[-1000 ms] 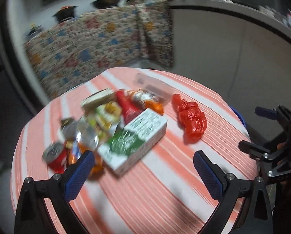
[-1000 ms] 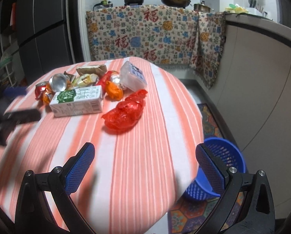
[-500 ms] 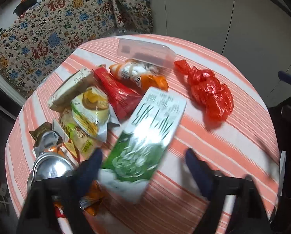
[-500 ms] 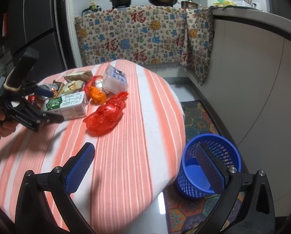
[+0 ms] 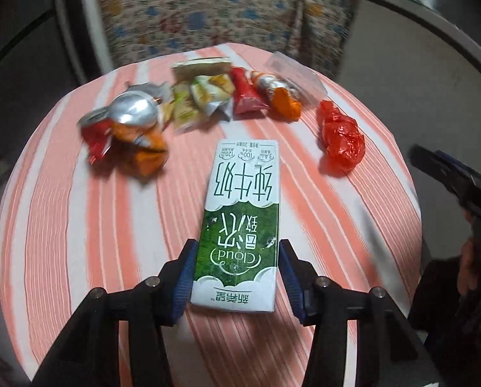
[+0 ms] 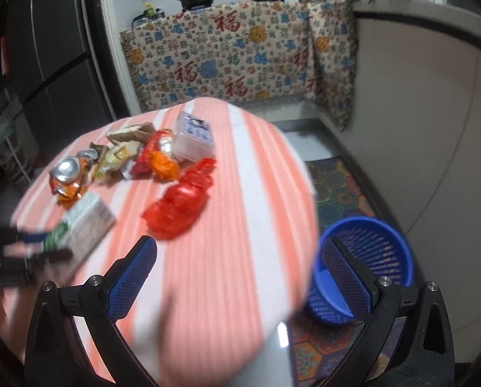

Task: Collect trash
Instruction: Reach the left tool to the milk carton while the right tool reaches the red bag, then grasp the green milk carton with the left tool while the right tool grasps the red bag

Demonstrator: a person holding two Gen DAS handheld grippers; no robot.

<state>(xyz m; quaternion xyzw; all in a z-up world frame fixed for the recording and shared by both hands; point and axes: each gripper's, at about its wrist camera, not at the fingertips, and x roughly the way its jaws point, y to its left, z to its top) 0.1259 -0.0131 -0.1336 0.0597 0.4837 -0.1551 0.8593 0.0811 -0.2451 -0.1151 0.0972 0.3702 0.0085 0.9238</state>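
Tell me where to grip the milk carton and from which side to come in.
Grip the milk carton across its two long narrow sides near the green end, coming from above: it lies flat and its width fits between the fingers. The left gripper already straddles it there.

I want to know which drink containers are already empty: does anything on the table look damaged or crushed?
Yes. The silver and orange can at the left end of the trash pile is crushed and dented out of shape. The milk carton between the left gripper's jaws looks intact, square-edged and unopened-looking, as far as the blur allows.
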